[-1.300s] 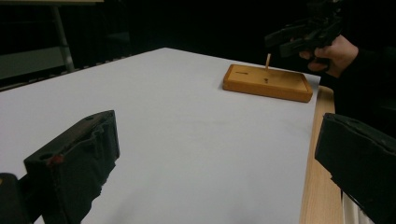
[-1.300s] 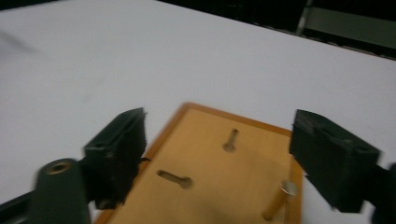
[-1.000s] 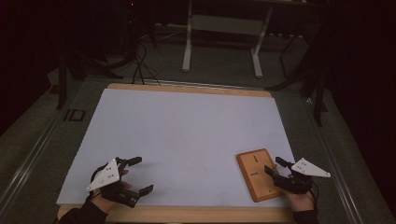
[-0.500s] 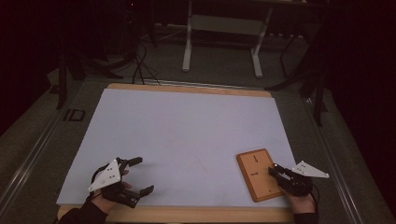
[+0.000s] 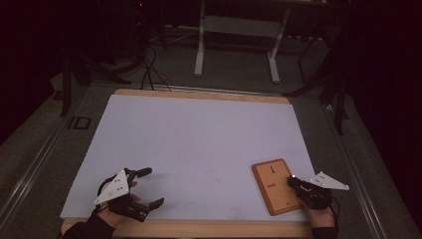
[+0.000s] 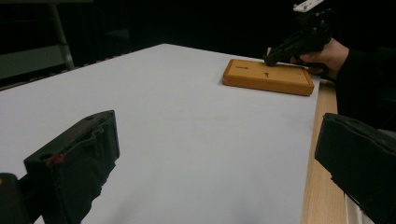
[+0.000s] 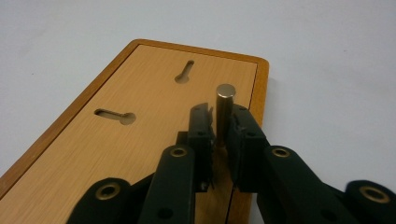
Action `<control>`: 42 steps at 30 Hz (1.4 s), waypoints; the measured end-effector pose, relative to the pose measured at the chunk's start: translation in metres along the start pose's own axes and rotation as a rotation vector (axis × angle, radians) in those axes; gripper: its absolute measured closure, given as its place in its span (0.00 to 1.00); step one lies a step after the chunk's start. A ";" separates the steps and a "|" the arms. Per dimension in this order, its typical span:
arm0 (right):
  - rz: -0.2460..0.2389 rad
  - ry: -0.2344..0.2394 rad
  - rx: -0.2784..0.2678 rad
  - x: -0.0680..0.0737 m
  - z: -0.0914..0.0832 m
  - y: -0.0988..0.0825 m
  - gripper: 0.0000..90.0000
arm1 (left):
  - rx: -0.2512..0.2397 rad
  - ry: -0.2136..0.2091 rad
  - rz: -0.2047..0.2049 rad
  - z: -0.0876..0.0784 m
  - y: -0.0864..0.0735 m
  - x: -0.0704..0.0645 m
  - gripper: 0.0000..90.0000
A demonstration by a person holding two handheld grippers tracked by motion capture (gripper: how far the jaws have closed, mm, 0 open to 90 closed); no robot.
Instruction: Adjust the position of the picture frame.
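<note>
A wooden board [image 5: 272,193] with two keyhole slots [image 7: 114,115] lies flat at the near right of the white table top [image 5: 199,144]. A short metal pin [image 7: 225,99] stands upright near the board's right edge. My right gripper [image 7: 224,125] has just been closing, and its pads now press the pin from both sides. From above, the right gripper [image 5: 292,180] reaches over the board's right edge. The left gripper view also shows the board [image 6: 266,77] with the right gripper [image 6: 271,58] on it. My left gripper [image 5: 153,187] rests open at the near left, holding nothing [image 6: 217,158].
The table's bare wooden front edge [image 5: 199,228] runs just ahead of both hands. Beyond the table's far edge stand a metal stand [image 5: 236,30] and cables [image 5: 149,64] on a dark floor.
The right gripper's jaws have closed from wide apart to shut around the pin on the board. The left gripper has kept still.
</note>
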State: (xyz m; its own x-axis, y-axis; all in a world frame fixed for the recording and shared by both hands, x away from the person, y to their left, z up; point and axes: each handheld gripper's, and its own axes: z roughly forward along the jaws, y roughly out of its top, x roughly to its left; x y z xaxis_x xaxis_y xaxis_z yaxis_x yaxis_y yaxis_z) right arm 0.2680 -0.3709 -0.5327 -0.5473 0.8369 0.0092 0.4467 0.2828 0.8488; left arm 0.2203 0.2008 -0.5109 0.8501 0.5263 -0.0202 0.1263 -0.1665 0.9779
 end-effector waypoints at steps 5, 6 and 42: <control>0.000 -0.018 0.002 0.000 0.002 0.001 0.94 | 0.005 0.000 0.003 0.001 0.000 0.000 0.00; 0.004 -0.016 0.000 0.000 0.002 0.001 0.95 | 0.006 0.001 0.003 0.001 0.000 0.000 0.00; -0.092 0.077 -0.113 0.008 -0.004 0.058 0.95 | 0.011 -0.001 0.000 0.001 -0.001 0.001 0.00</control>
State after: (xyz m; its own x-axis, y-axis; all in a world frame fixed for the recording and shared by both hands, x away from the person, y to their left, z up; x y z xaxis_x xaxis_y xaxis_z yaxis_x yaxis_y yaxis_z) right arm 0.2869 -0.3498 -0.4813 -0.6366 0.7704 -0.0346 0.3117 0.2982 0.9022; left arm 0.2214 0.2004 -0.5119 0.8506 0.5255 -0.0199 0.1316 -0.1760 0.9756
